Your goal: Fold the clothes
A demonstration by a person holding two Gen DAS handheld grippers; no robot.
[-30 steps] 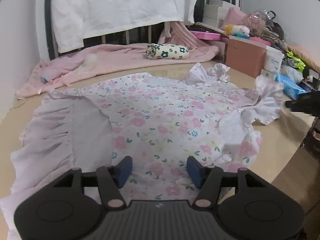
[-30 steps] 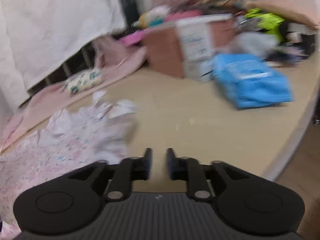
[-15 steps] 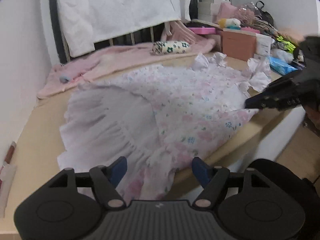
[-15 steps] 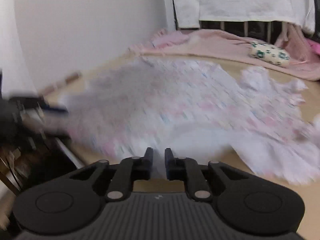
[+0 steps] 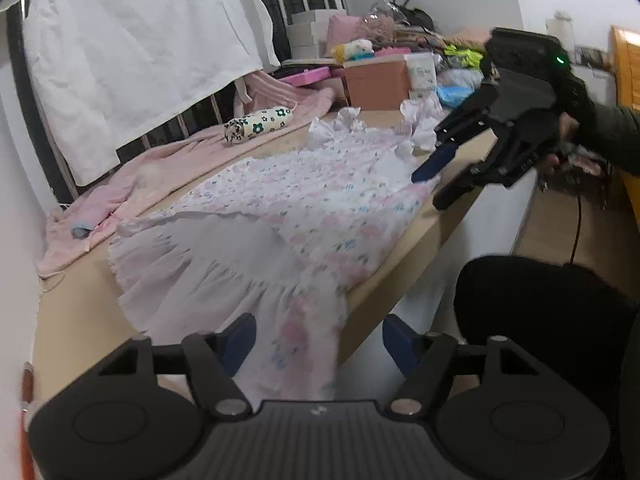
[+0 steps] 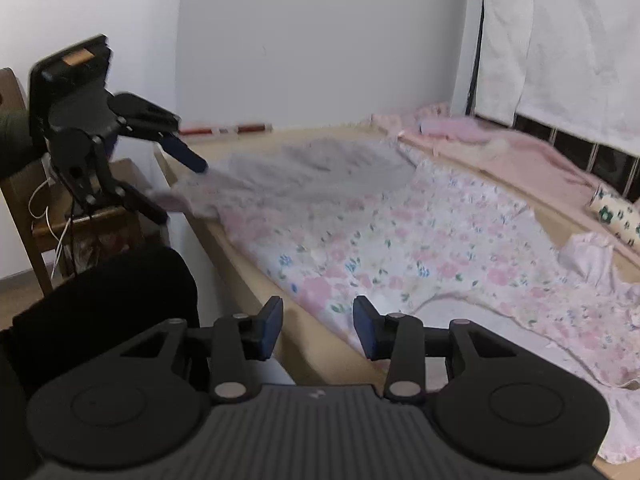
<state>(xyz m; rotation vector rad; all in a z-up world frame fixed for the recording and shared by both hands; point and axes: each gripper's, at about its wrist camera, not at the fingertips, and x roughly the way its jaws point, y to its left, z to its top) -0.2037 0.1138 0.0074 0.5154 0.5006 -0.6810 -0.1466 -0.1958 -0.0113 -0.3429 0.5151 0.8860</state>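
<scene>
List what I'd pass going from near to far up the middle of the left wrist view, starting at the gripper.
Left gripper → ruffled pale hem of the floral dress → its pink flower-print body → rolled cream cloth with dark green flowers → pink blanket → hanging white sheet.

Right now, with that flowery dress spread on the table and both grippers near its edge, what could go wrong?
The floral dress already hangs over the table edge near the left gripper; a tug there might drag it off. The right gripper, open at the same edge with no cloth between its pads, could close on one layer only and fold it crooked. The pink blanket lies close behind and might catch in a fold.
</scene>
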